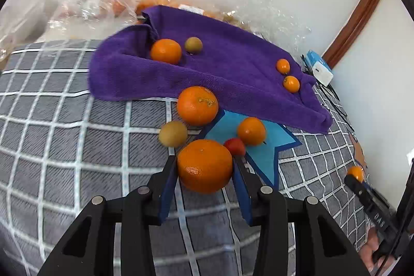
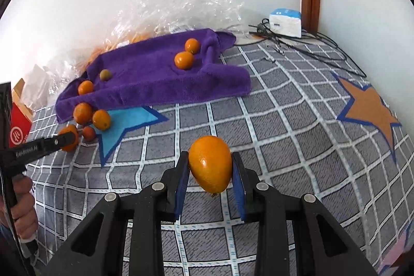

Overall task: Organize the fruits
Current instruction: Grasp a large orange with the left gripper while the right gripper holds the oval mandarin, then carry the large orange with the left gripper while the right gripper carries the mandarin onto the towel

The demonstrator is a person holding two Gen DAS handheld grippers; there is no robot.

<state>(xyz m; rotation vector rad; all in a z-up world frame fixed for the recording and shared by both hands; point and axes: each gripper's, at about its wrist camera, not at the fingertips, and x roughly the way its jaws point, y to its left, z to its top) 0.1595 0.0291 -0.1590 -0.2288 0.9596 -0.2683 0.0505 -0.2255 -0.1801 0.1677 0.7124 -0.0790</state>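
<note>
My left gripper (image 1: pixel 204 159) is shut on a large mandarin (image 1: pixel 204 166), just above the grey checked bedspread (image 1: pixel 77 133). Just beyond it lie another mandarin (image 1: pixel 198 105), a yellow-green fruit (image 1: pixel 172 133), a small orange (image 1: pixel 251 131) and a red fruit (image 1: pixel 235 146). The purple towel (image 1: pixel 233 74) carries an orange (image 1: pixel 165 51), a greenish fruit (image 1: pixel 193 44) and two small oranges (image 1: pixel 282 66). My right gripper (image 2: pixel 210 155) is shut on an oval kumquat (image 2: pixel 210 167), held clear of the bedspread. In the right wrist view, the left gripper (image 2: pixel 64 140) is at the far left.
Crumpled clear plastic bags (image 2: pixel 181 7) with more fruit lie behind the towel along the wall. A white and blue box (image 2: pixel 284 22) and black cables (image 2: pixel 310 43) sit at the back right. A red box (image 2: pixel 18 131) stands at the left edge. A hand (image 2: pixel 23 211) holds the left gripper's handle.
</note>
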